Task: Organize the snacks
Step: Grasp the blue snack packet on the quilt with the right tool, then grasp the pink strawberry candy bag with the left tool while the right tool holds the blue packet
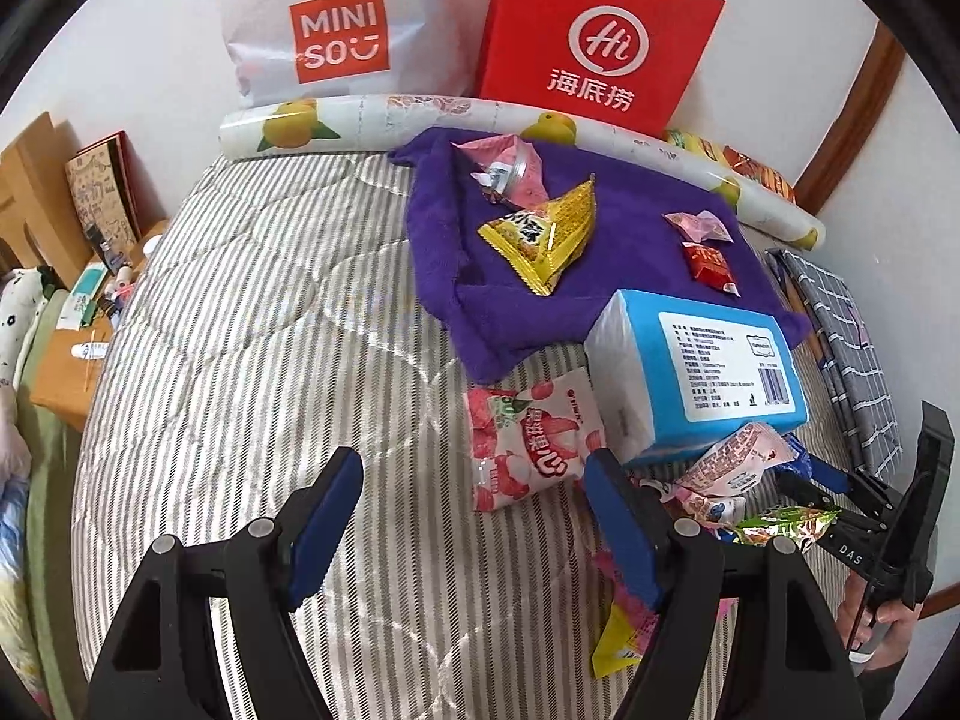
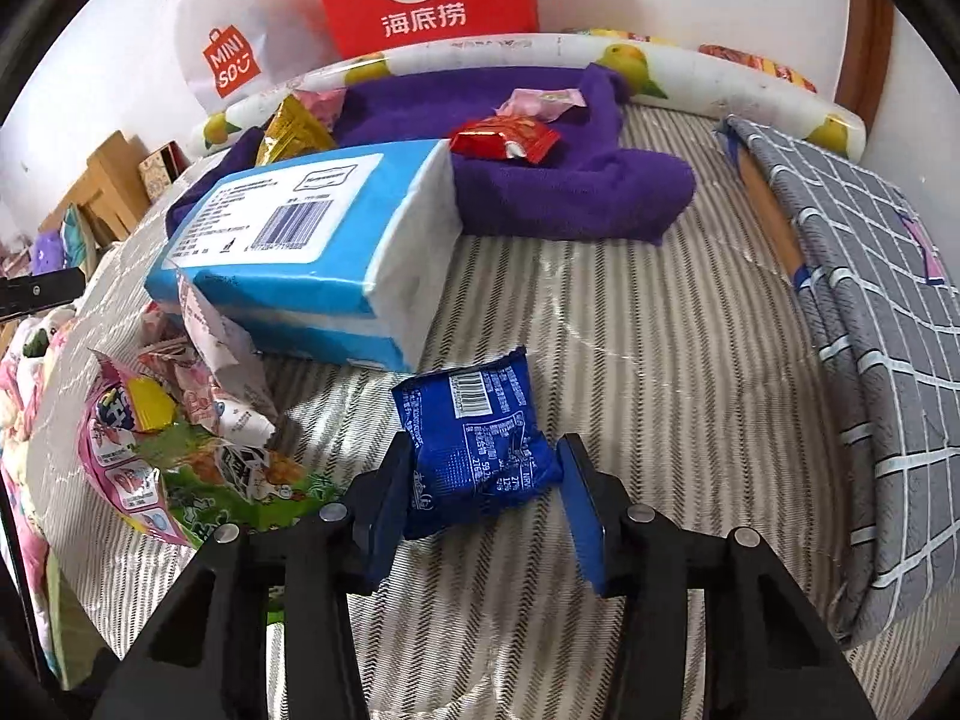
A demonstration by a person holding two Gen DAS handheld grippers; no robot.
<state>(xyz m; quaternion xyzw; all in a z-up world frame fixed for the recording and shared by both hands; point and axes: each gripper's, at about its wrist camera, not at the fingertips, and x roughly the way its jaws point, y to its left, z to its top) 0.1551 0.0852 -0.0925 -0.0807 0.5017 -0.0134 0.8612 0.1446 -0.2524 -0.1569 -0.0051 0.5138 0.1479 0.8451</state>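
My right gripper (image 2: 483, 474) is open around a blue snack packet (image 2: 474, 438) that lies on the striped quilt, one finger on each side. My left gripper (image 1: 474, 468) is open and empty above the quilt, just left of a pink strawberry snack bag (image 1: 528, 444). A purple towel (image 1: 600, 264) holds a yellow snack bag (image 1: 543, 234), a small red packet (image 1: 711, 264) and pink packets (image 1: 699, 225). A pile of pink and green snack bags (image 2: 180, 438) lies to the left of the right gripper.
A blue tissue pack (image 1: 702, 366) rests on the towel's near edge. A lemon-print roll (image 1: 420, 120), a red Haidilao bag (image 1: 600, 36) and a Miniso bag (image 1: 336, 30) stand at the wall. A grey checked cloth (image 2: 888, 324) lies at the right.
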